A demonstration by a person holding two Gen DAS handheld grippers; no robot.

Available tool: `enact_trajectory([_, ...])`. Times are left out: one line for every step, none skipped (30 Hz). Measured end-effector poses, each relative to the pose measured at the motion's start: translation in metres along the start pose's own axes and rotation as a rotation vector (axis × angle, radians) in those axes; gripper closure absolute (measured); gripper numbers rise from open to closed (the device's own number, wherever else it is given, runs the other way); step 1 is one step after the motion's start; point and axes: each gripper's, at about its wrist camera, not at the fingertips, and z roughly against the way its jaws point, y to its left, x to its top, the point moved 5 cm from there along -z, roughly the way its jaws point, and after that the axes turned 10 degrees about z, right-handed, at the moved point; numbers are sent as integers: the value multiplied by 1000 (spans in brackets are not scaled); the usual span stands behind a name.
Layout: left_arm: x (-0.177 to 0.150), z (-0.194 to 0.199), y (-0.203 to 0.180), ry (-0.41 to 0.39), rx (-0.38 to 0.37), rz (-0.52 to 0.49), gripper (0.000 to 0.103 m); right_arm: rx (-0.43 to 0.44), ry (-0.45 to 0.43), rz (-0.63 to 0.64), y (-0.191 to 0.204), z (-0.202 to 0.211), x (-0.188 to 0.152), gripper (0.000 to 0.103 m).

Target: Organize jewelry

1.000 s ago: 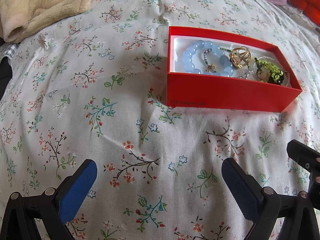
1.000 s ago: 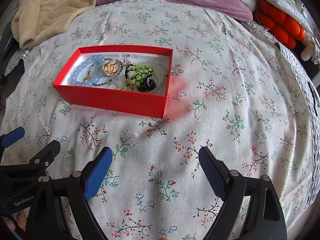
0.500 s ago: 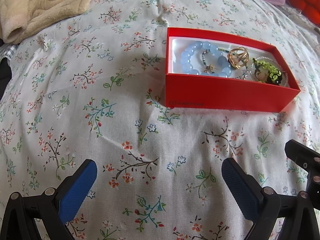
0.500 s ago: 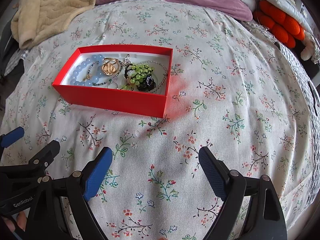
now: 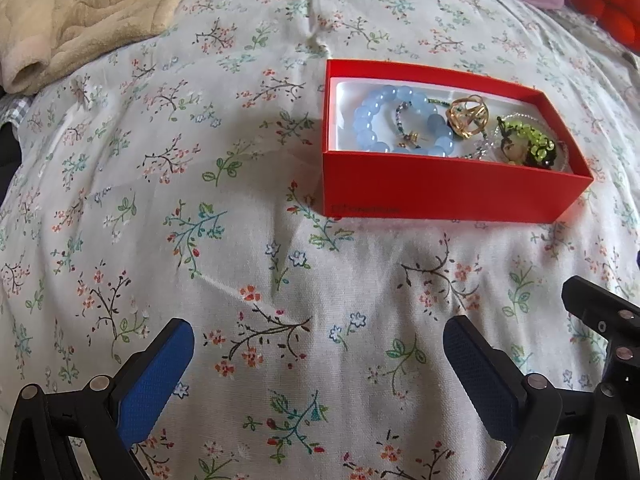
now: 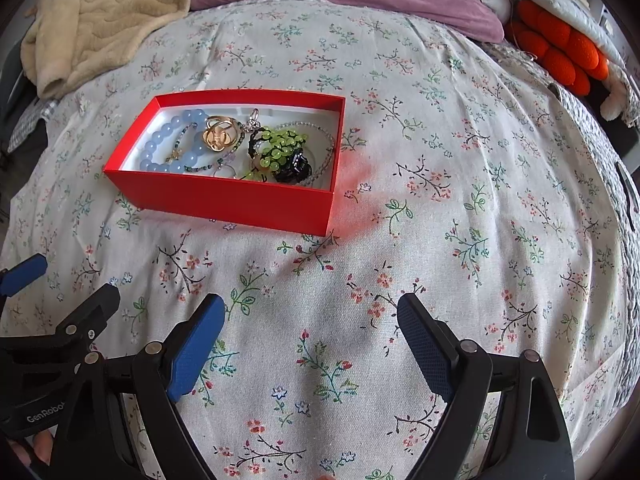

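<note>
Left wrist view: red box on the floral bedspread, at about one o'clock from the left gripper. Contents: blue bead bracelet at the left end, gold ring mid-box, green bead cluster at the right end. The gripper's fingers are spread wide, grasping nothing, well short of the box.

Right wrist view: same box at about eleven o'clock from the right gripper, also released and empty. The pieces overlap; thin chains run beneath the beads. Judged advice: take one piece at a time, pinching a bead or the ring from above, and lift slowly so tangled strands do not drag neighbours out.
</note>
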Motion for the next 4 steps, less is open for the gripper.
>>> enact_trajectory([0, 1, 0, -4, -3, -1, 1, -1, -1, -1, 0, 0, 0, 13])
enact_trajectory([-1, 2, 0, -7, -5, -2, 1, -2, -1, -2, 0, 0, -1, 13])
enact_trajectory([-2, 2, 0, -8, -9, -3, 1, -3, -2, -3, 0, 0, -2, 13])
enact_trajectory([-3, 1, 1, -10, -13, 0, 1, -8, -3, -4, 0, -1, -4, 13])
